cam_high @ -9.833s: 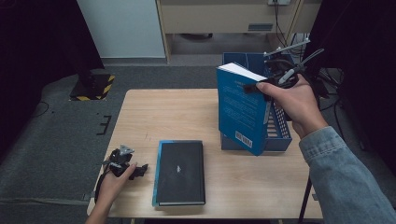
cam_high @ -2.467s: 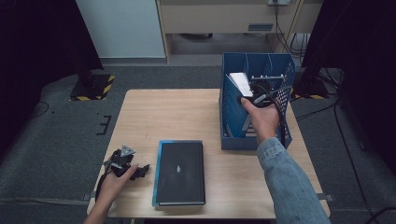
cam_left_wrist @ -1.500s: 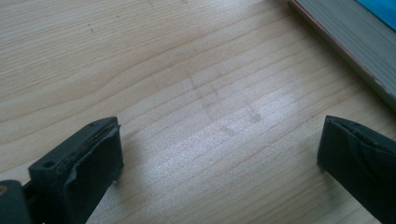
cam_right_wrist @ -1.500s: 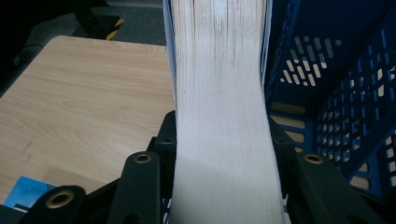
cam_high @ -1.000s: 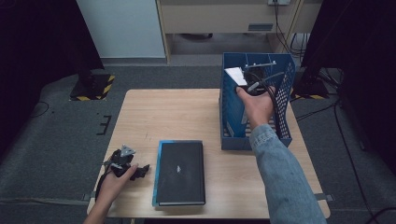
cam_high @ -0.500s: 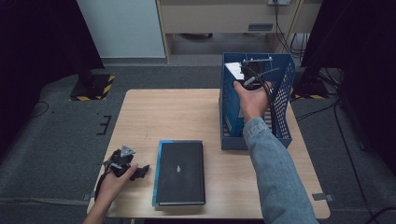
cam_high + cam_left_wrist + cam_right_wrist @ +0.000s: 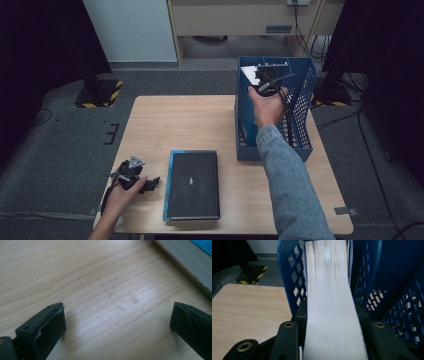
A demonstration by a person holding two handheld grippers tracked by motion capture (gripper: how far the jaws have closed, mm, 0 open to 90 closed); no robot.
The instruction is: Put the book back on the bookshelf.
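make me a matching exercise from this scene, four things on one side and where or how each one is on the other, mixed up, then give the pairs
Things:
1. right gripper
2. left gripper
3. black book
4. blue crate

States:
A. lying flat on the table, near its front edge
B. standing on the right part of the table, mesh sides
C. jaws apart over bare wood, nothing between them
D. jaws closed on the page edge of a book inside the crate

Pairs: 1-D, 2-C, 3-A, 4-B
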